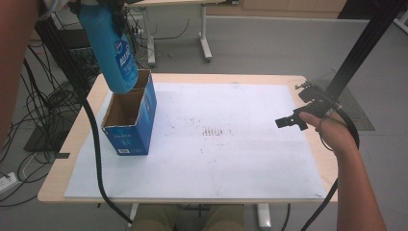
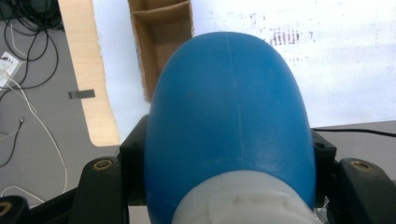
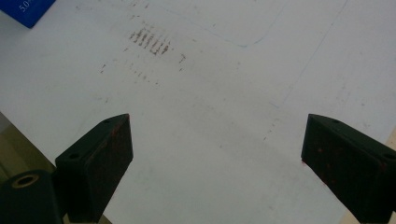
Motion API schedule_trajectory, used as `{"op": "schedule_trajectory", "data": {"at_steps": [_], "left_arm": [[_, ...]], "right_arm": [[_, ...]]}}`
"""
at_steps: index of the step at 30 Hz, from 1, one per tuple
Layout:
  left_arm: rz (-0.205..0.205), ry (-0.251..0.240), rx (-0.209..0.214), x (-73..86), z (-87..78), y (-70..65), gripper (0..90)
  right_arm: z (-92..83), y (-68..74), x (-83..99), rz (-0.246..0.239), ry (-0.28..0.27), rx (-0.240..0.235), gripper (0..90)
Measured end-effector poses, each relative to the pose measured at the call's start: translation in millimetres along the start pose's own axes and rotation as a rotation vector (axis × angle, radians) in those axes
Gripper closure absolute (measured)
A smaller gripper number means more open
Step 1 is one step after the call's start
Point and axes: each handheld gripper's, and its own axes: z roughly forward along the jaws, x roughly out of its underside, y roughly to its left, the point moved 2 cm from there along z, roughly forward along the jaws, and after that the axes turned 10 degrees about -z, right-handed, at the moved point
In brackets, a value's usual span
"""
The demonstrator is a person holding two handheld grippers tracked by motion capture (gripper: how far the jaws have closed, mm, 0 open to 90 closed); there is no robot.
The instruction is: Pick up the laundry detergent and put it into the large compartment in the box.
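Evidently rigid, smooth blue bottle (image 1: 115, 53), left gripper (image 2: 229, 154) pinching near its cap, above box (image 1: 130, 120); likely slippery.

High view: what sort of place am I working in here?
Probably a lab or workshop, not a home: a plain wooden table under a white sheet, loose cables over a grey floor, and a black metal frame post beside it.

Left gripper (image 2: 229, 154) clamped on blue bottle (image 2: 229, 112), black jaws pressing both sides near white cap (image 2: 243, 203). Beyond bottle: open cardboard box (image 2: 161, 42) on white sheet (image 2: 345, 60). Wooden table edge (image 2: 88, 70), grey floor, cables (image 2: 23, 60) at view's left.
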Motion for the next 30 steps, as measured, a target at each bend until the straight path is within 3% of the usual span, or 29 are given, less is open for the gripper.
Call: {"op": "schedule_trajectory", "data": {"at_steps": [30], "left_arm": [[-0.055,-0.008,-0.01,-7.6,9.2,36.8,38.3]], "right_arm": [[4.8,-1.0,-3.2,0.0,0.003,-0.005,8.8]]}}
